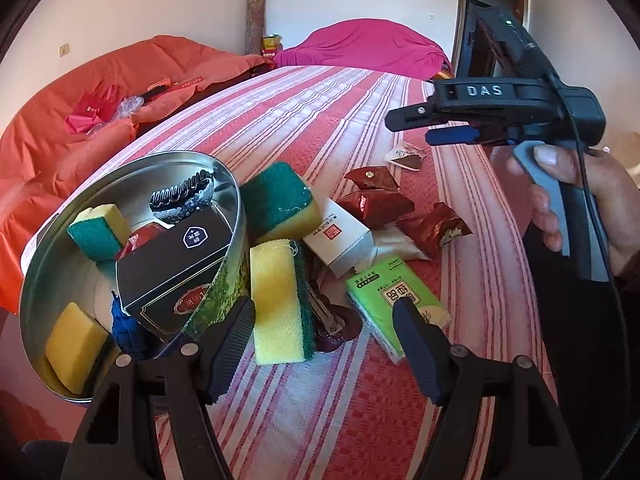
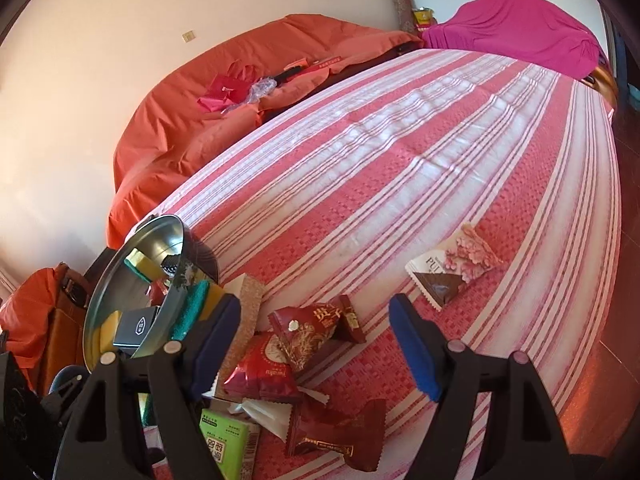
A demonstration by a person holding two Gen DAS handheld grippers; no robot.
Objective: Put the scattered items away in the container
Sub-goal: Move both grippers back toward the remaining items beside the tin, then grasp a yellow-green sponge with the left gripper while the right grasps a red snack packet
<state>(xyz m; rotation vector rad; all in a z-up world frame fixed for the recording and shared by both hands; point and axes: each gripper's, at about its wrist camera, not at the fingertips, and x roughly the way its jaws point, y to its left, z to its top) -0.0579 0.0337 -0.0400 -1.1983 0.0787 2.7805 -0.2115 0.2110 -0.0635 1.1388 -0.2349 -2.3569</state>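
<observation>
Shiny metal makes up the round tin (image 1: 230,216), and I see it tipped up on the striped bed cover (image 1: 320,400), at the left side of my left camera. Inside the tin I can see a black box (image 1: 172,276), two yellow and green sponges (image 1: 98,230), a dark hair comb (image 1: 180,196) and something blue (image 1: 122,322). My left gripper (image 1: 322,316) has its jaws apart with nothing held. Between its two fingers a yellow sponge (image 1: 276,304) lies on the cover, just beside the tin wall. Another sponge with its green side up (image 1: 276,200) leans behind it. A white box (image 1: 340,240) and a green tissue pack (image 1: 390,300) lie close by, and the right finger tip sits over the tissue pack. Red snack packs (image 1: 384,200) are scattered a little farther back. My right gripper (image 2: 316,316) also has its jaws apart and holds nothing. Below it are the red snack packs (image 2: 304,336), bunched together. A brown and white snack pack (image 2: 452,268) lies apart from the rest, off to the right. In the left camera I see a hand (image 1: 580,204) holding the right gripper above the cover.
</observation>
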